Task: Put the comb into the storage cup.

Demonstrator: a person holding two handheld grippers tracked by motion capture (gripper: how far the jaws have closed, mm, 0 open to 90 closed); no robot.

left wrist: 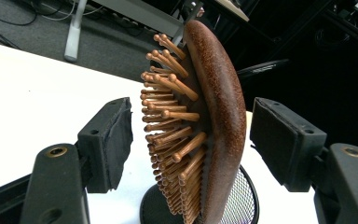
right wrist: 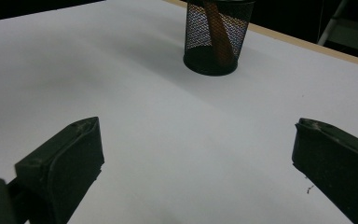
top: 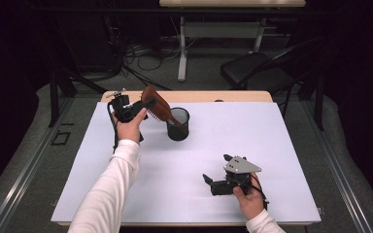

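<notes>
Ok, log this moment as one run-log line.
left gripper: open around brush, pads clear | brush: handle down in mesh cup | right gripper: open, low over table, nothing held

The right gripper (right wrist: 193, 163) holds its two black jaws wide apart, with bare white table surface (right wrist: 121, 84) between them. Ahead of the jaws, well apart from them, stands a black mesh cup (right wrist: 216, 37). A brown handle (right wrist: 219, 39) leans inside the cup.
</notes>
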